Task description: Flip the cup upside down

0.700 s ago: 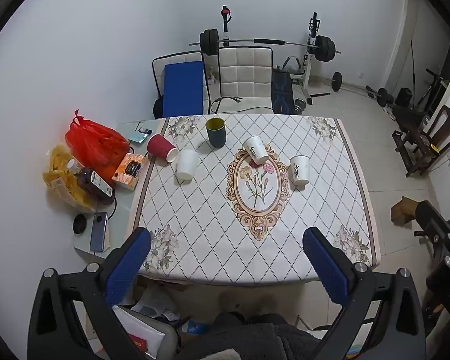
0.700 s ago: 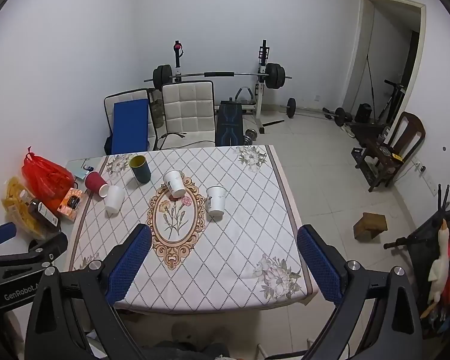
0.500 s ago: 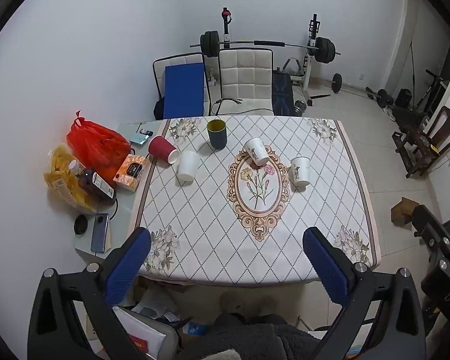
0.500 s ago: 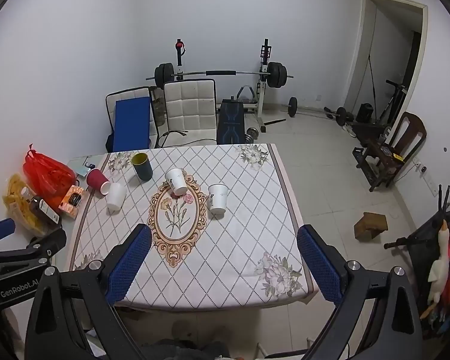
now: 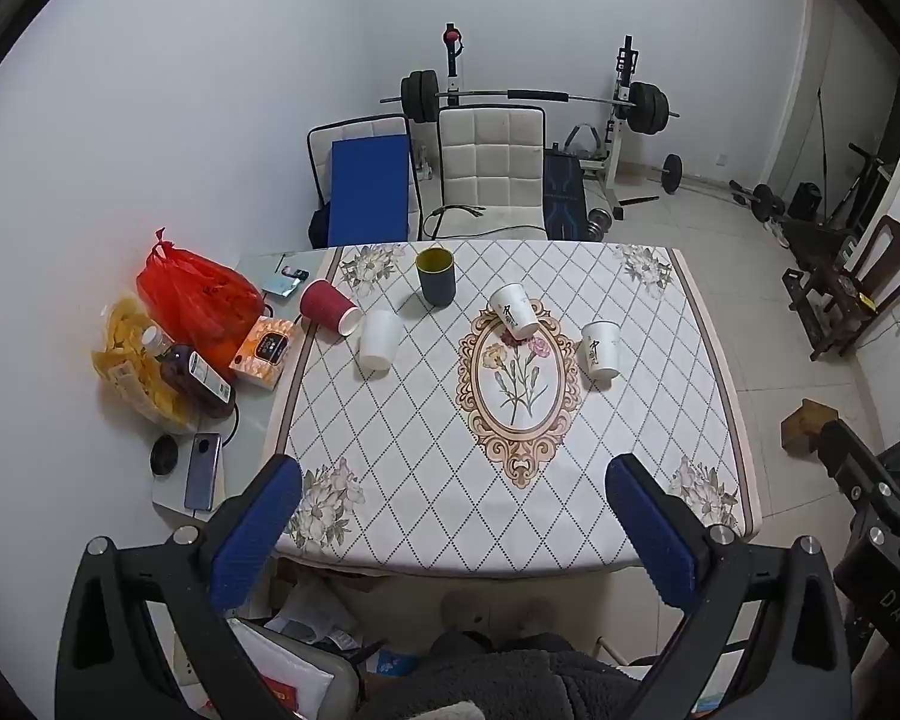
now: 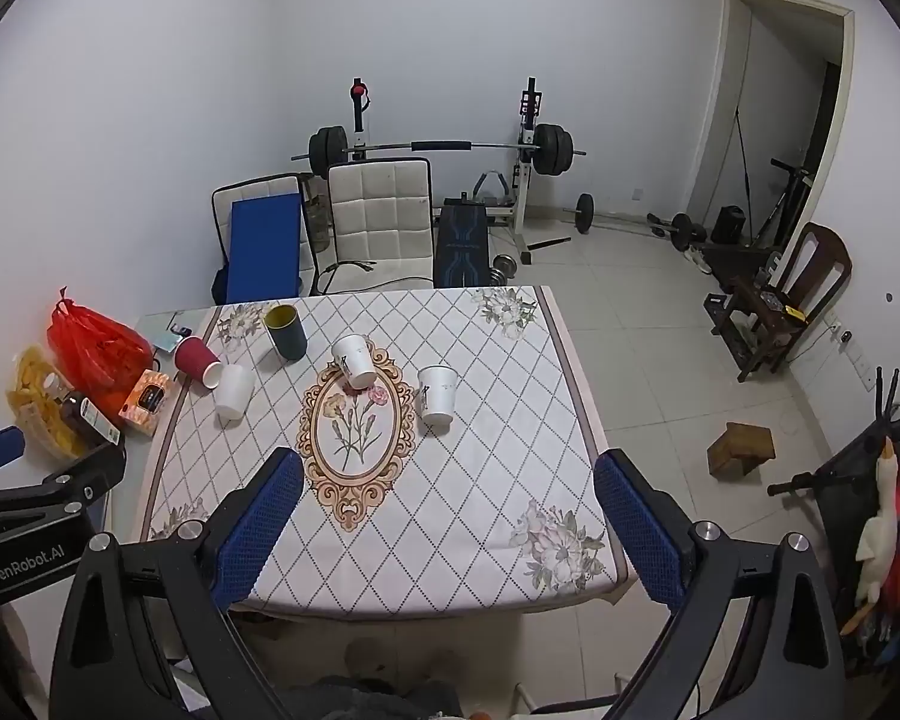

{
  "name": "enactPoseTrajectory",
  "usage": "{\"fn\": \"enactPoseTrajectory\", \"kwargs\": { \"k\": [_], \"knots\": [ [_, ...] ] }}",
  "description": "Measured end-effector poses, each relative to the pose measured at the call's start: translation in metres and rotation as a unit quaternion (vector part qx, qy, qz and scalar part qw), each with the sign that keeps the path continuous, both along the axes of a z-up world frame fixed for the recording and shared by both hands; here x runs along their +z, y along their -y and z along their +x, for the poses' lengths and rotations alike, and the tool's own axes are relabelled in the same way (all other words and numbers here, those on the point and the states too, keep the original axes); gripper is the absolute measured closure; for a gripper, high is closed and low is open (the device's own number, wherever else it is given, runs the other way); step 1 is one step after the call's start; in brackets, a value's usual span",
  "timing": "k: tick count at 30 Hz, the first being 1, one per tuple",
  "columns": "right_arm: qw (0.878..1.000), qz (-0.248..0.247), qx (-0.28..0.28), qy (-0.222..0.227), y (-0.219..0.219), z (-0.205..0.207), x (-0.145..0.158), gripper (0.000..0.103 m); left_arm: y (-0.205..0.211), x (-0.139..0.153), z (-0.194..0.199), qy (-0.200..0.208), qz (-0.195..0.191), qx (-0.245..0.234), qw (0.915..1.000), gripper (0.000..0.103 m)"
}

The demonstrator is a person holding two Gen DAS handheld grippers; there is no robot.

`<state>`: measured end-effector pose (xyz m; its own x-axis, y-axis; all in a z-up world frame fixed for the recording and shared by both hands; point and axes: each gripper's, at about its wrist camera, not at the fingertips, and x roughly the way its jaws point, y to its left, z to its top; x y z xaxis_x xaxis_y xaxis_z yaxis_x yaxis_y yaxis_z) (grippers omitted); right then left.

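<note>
Several cups stand on the patterned tablecloth (image 5: pixel 426 480) at the far half of the table: a dark cup with a yellow inside (image 5: pixel 436 276) (image 6: pixel 286 332), upright and open at the top, a red paper cup (image 5: pixel 328 306) (image 6: pixel 197 362) lying on its side, a plain white cup (image 5: pixel 379 339) (image 6: pixel 233 391), and two printed white cups (image 5: pixel 513 311) (image 5: pixel 600 349), also seen in the right wrist view (image 6: pixel 354 360) (image 6: pixel 437 394). My left gripper (image 5: pixel 453 519) and right gripper (image 6: pixel 447 513) are open and empty, held high above the table's near edge.
A side shelf on the left holds a red bag (image 5: pixel 195 294), a brown bottle (image 5: pixel 195 378), an orange box (image 5: pixel 265 351) and a phone (image 5: pixel 203 471). Two chairs (image 5: pixel 489 168) and a barbell rack (image 5: pixel 534 99) stand behind the table. A wooden chair (image 6: pixel 780 294) is at the right.
Both grippers have drawn slightly back and up from the table, so it looks a little smaller. The cups have not moved.
</note>
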<state>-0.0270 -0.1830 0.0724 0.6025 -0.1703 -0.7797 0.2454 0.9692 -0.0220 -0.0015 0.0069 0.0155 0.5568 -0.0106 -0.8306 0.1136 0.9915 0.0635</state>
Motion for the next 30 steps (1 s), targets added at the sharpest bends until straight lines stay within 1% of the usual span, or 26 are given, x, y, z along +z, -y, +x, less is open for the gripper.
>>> {"fn": "enactPoseTrajectory", "kwargs": {
  "k": [11,23,30],
  "knots": [
    [1.0,0.0,0.003,0.004,-0.0024,-0.0029,0.0075,0.003,0.0017,0.0018,-0.0003,0.001,-0.002,0.0,1.0,0.0],
    [1.0,-0.002,0.007,0.006,-0.0057,0.0023,0.0065,0.003,0.001,0.0019,-0.0007,0.003,-0.002,-0.001,1.0,0.0],
    [1.0,-0.002,0.007,0.009,-0.0051,0.0023,0.0077,0.003,0.0077,0.0056,0.0051,0.005,-0.003,0.0,1.0,0.0]
  ]
}}
